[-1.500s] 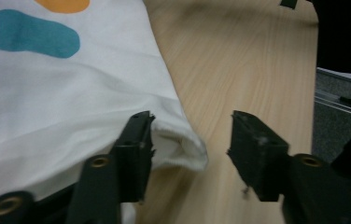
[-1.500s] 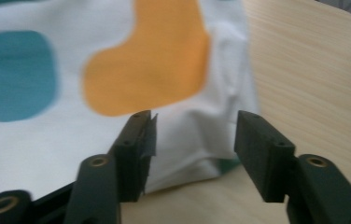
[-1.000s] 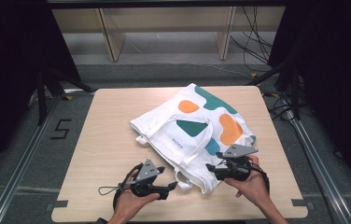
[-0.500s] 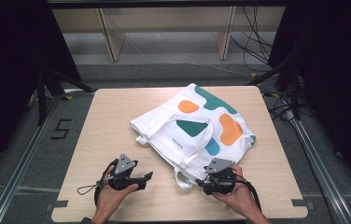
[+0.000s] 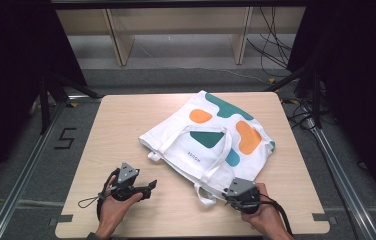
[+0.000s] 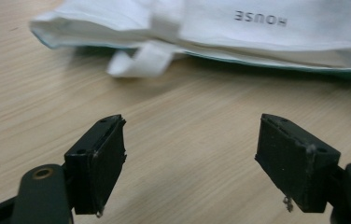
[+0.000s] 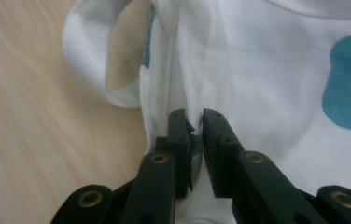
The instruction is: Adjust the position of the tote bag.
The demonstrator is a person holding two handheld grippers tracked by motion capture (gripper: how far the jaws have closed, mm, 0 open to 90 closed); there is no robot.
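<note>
a white cloth tote bag with orange and teal blobs (image 5: 211,137) lay flat on the pale wooden table (image 5: 126,125), toward its middle and right side, its straps trailing toward the near edge. the right gripper (image 5: 232,191) sat at the bag's near corner, and in the right gripper view its black jaws had just been closing and pinched a fold of the white fabric (image 7: 193,122) between the pads. the left gripper (image 5: 148,186) rested over bare wood near the front left, well apart from the bag; its jaws had been opening and stood spread wide with nothing between them. the left gripper view showed the bag's folded edge and a strap end (image 6: 141,60) lying ahead of it.
</note>
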